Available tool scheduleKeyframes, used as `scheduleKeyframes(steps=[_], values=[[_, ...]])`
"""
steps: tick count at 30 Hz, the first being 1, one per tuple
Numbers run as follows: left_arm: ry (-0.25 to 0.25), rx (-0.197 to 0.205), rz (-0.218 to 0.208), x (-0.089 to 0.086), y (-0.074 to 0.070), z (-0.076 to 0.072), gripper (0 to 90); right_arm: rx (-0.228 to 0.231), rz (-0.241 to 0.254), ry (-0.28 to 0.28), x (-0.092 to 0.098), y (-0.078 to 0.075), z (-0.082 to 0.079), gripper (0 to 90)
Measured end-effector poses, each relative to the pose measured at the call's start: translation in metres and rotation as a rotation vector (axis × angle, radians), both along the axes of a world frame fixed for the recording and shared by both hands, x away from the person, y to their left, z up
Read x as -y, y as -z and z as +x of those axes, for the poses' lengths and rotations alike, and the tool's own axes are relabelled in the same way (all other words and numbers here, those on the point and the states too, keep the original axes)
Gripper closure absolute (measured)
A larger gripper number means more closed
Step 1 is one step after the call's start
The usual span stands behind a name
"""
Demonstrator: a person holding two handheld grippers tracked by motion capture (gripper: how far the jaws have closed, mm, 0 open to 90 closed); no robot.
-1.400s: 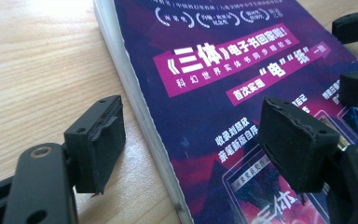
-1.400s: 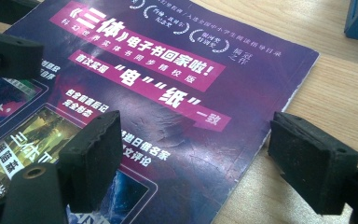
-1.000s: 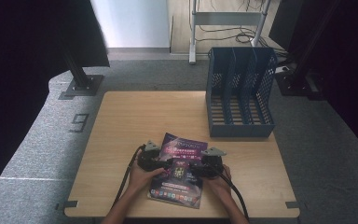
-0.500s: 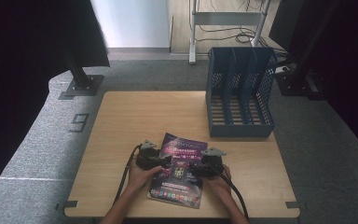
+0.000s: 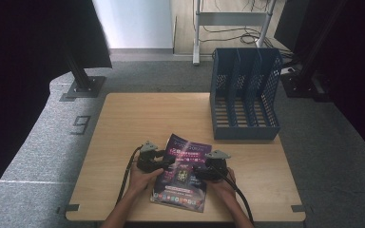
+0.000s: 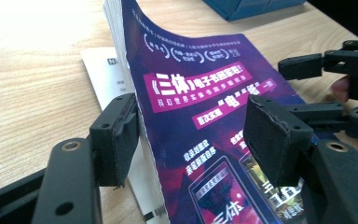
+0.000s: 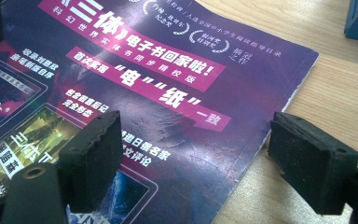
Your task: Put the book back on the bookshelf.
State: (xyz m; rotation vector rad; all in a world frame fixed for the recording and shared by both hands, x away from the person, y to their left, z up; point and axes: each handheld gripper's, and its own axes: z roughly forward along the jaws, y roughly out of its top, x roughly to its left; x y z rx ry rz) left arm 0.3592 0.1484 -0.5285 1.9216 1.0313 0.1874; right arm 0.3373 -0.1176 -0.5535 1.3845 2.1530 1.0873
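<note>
Here: purple magazine (image 5: 183, 173), lying near the front edge of the wooden table (image 5: 138, 118), between two hand-held grippers.
Its long axis runs away from the person; blue file rack (image 5: 244, 95) stands beyond, well apart. Left gripper (image 6: 191, 135) straddles the lifted left edge, jaws just narrowing, one pad at the page block, not yet pinching. Right gripper (image 7: 209, 149) spread across the right edge.

Both claws flank the magazine (image 5: 183, 173) on the table (image 5: 138, 118).

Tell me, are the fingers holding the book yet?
Not firmly. The left gripper has been closing around the book's lifted side edge, one finger touching it. The right gripper straddles the other edge, open.
</note>
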Motion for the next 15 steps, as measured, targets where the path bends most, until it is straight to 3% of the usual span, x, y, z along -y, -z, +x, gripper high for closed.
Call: scheduleKeyframes(steps=[7,15], values=[[0.031,-0.015,-0.043,-0.0047,-0.0015,0.0011,36.2,0.000,0.000,0.000,0.0000,0.0000,0.0000,17.4],[0.027,-0.030,-0.026,-0.0051,0.0022,0.0041,35.1,0.001,-0.001,0.000,0.0000,0.0000,0.0000,17.4]])
